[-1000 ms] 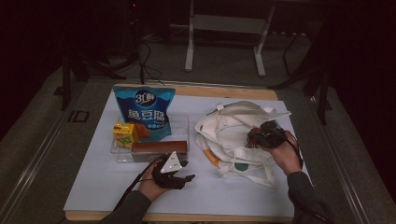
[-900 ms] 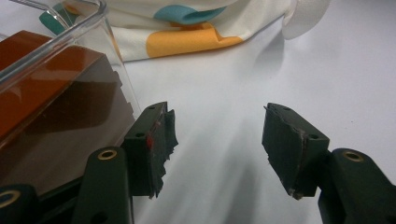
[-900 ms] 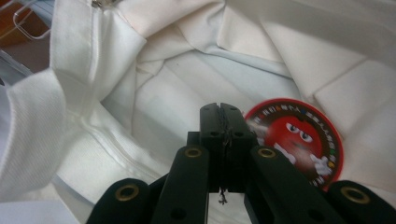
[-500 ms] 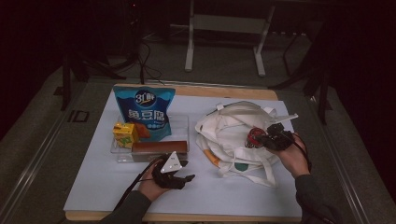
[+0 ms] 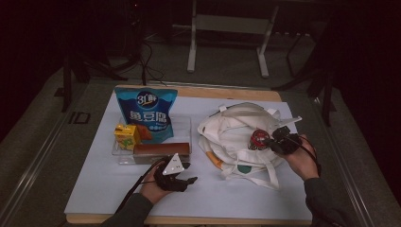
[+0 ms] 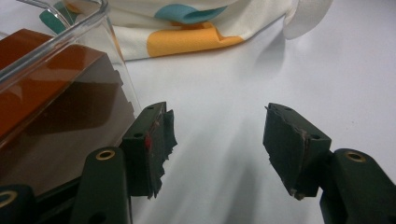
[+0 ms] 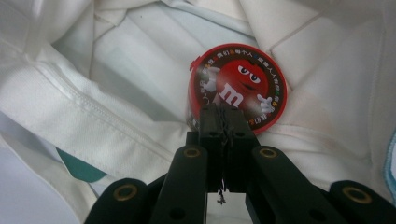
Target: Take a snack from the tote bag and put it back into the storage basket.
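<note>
A round red candy tin [image 7: 237, 88] with a cartoon face on its lid lies in the folds of a white tote bag [image 5: 236, 130]; it also appears from above as the tin [image 5: 259, 139]. My right gripper [image 7: 223, 112] is shut, its tips against the tin's near edge, and only a thread shows between them. From above, that right gripper [image 5: 270, 141] sits just right of the tin. My left gripper [image 6: 217, 135] rests open on the white table cover with nothing between its fingers, beside a clear tray [image 6: 105, 32]. It lies near the front edge as the left gripper [image 5: 189, 180].
The clear tray [image 5: 120, 153] holds a brown bar [image 5: 161, 149], a yellow drink carton [image 5: 126, 135] and a blue snack bag [image 5: 147, 113] standing upright. The bag's straps [image 5: 257, 176] trail toward the front. The white cover [image 5: 108, 189] ends near the table's edges.
My right gripper has drawn back to the right across the bag, and the red tin now shows in front of it. The left gripper has stayed put.
</note>
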Demonstrator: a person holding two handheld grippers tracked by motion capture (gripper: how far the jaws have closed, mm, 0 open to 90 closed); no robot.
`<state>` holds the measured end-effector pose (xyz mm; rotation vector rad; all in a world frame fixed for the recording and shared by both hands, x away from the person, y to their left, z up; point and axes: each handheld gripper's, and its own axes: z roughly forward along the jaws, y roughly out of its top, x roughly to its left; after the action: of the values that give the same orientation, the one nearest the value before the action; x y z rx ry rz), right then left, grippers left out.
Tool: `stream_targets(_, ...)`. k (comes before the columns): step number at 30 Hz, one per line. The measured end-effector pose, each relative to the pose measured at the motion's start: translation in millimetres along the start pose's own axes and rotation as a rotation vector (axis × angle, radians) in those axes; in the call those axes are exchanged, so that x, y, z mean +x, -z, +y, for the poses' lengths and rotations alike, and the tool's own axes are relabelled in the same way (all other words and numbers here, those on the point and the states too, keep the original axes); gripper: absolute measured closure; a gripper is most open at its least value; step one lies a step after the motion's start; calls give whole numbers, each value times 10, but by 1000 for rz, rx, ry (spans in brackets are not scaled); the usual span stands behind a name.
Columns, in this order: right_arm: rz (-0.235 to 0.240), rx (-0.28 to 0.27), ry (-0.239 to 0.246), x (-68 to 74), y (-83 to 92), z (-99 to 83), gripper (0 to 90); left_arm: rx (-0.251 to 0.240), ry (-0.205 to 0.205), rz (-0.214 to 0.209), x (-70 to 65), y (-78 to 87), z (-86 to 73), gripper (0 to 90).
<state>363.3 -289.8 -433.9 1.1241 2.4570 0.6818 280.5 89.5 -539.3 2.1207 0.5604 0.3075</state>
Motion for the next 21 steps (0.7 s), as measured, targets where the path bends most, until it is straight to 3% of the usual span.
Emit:
stream_targets(6, -10, 26, 12, 5, -9, -16, 849, 1, 0, -1, 2, 0, 0, 403)
stream_targets(7, -21, 35, 19, 12, -15, -16, 793, 1, 0, -1, 2, 0, 0, 403)
stream_targets(9, -26, 40, 25, 14, -18, -14, 767, 2, 0, -1, 3, 0, 1, 403)
stream_targets(12, -49, 52, 20, 12, -5, 17, 631, 2, 1, -1, 3, -1, 1, 402)
stream_targets(21, -69, 92, 32, -12, -7, 114, 456, 2, 0, -2, 3, -2, 1, 401)
